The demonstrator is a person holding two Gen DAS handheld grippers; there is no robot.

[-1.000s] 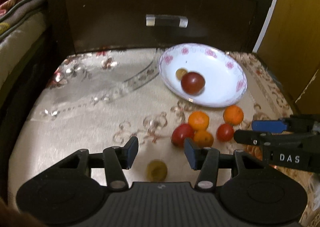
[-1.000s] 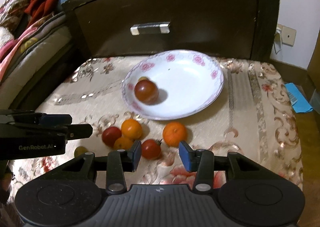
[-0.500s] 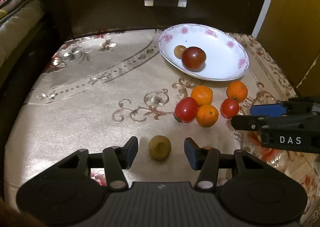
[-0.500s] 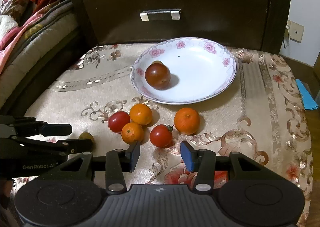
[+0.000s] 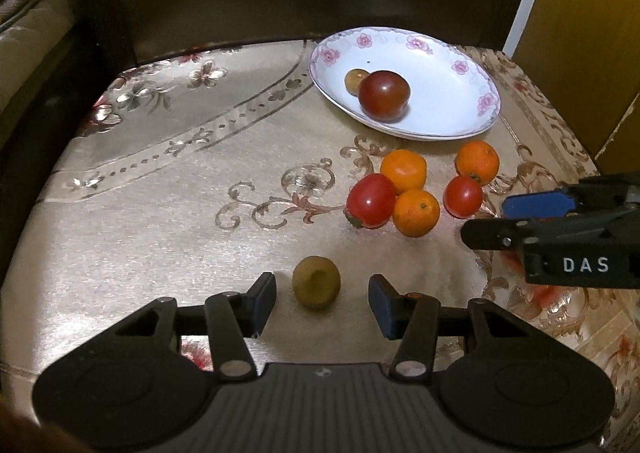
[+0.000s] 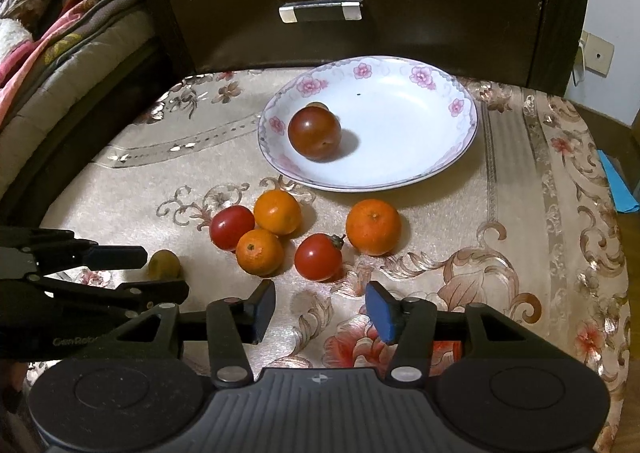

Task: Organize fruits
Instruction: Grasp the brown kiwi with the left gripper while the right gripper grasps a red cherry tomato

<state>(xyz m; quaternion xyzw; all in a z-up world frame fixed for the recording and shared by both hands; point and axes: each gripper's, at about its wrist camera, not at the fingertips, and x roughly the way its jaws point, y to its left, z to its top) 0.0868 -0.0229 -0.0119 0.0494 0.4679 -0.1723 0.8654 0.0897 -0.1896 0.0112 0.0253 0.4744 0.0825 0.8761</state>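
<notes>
A dark wooden drawer front (image 6: 360,1) with a metal handle (image 6: 321,11) stands behind. Folded blankets (image 6: 60,13) lie left; blue paper (image 6: 618,185) lies right.

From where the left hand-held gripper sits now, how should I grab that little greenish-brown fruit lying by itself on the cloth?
Grip the greenish-brown fruit across its widest middle, coming straight down and forward. It is small and round, so pads set off-centre would probably squirt it out. It lies alone on the tablecloth, already between the open fingers of the left hand-held gripper, apart from both pads.
</notes>
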